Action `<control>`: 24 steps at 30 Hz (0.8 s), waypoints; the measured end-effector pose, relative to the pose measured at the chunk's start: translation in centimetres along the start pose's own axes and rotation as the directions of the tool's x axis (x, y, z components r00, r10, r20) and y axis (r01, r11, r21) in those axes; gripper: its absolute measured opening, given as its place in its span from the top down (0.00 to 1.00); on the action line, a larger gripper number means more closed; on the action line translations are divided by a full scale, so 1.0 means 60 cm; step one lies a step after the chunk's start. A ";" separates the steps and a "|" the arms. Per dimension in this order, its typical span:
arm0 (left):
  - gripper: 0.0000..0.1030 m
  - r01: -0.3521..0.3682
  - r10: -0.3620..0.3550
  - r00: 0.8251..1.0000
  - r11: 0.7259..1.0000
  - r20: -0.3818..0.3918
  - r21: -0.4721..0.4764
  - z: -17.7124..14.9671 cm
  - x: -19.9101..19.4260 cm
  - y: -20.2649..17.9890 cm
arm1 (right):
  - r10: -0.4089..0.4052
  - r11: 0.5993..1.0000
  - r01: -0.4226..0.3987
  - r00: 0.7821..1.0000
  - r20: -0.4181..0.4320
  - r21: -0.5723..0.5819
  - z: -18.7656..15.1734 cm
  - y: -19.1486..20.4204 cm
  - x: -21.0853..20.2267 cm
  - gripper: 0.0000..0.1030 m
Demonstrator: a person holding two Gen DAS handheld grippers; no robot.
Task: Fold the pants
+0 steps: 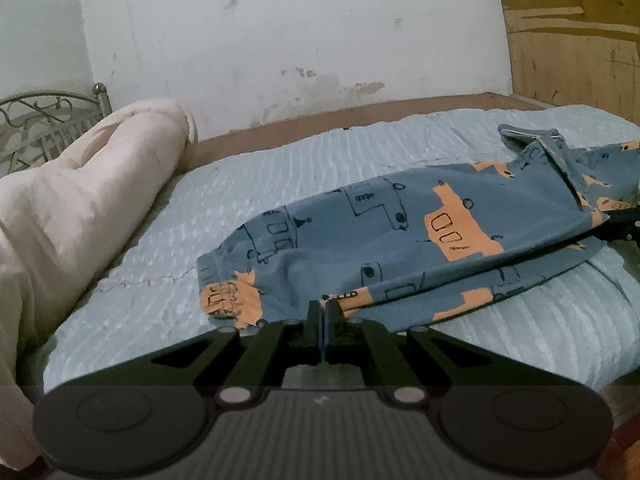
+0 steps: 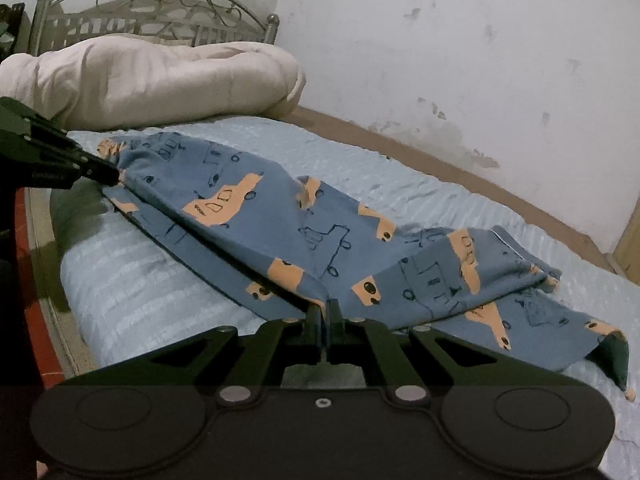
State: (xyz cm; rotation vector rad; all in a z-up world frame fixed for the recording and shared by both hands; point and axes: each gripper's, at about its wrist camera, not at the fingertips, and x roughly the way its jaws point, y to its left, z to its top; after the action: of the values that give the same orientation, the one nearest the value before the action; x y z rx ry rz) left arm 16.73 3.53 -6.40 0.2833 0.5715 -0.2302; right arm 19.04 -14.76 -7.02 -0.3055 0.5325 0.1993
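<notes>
1. Left wrist view: the left gripper [image 1: 323,305] has its jaws pressed together on the near edge of the pants [image 1: 360,236], pinching a fold of the blue cloth close to a leg end. The pants, blue with orange and outlined vehicle prints, lie lengthwise across the bed [image 1: 160,240], which has a pale blue ribbed cover; they run from the gripper toward the right edge of the picture. There the tip of the right gripper [image 1: 624,222] shows as a dark shape touching the cloth. A rolled pinkish blanket [image 1: 88,184] lies at the left, in front of a metal headboard [image 1: 36,128]. A stained white wall [image 1: 280,40] stands behind the bed.

2. Right wrist view: the right gripper [image 2: 324,306] is closed as well, its jaws clamped on the near edge of the pants [image 2: 280,220] around the middle of the garment. The left gripper [image 2: 108,174] reaches in from the left and grips the far end of the cloth. The stretch between the two grippers looks slightly raised off the bed [image 2: 160,280], while the right-hand part lies crumpled with one corner turned over. The blanket [image 2: 152,80] lies beyond, beneath the headboard [image 2: 152,12].
</notes>
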 end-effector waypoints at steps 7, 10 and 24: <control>1.00 -0.006 0.006 1.000 1.000 0.001 -0.012 -0.002 -0.002 -0.001 | 0.010 1.000 -0.010 1.000 -0.004 0.007 -0.008 -0.003 0.004 1.00; 1.00 -0.003 0.003 1.000 1.000 -0.003 -0.018 -0.004 0.002 -0.001 | 0.007 1.000 -0.007 1.000 0.004 -0.006 -0.005 0.001 -0.003 1.00; 0.32 0.147 -0.143 0.989 0.973 0.032 -0.180 0.044 -0.021 -0.054 | 0.032 0.990 -0.035 0.999 0.025 0.139 -0.022 -0.035 -0.029 0.56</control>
State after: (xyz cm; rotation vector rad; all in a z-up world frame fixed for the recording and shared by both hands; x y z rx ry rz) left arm 16.06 -0.19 -4.22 0.0622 0.5908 -0.3193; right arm 17.50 -17.36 -6.67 -0.1583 0.5269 0.1968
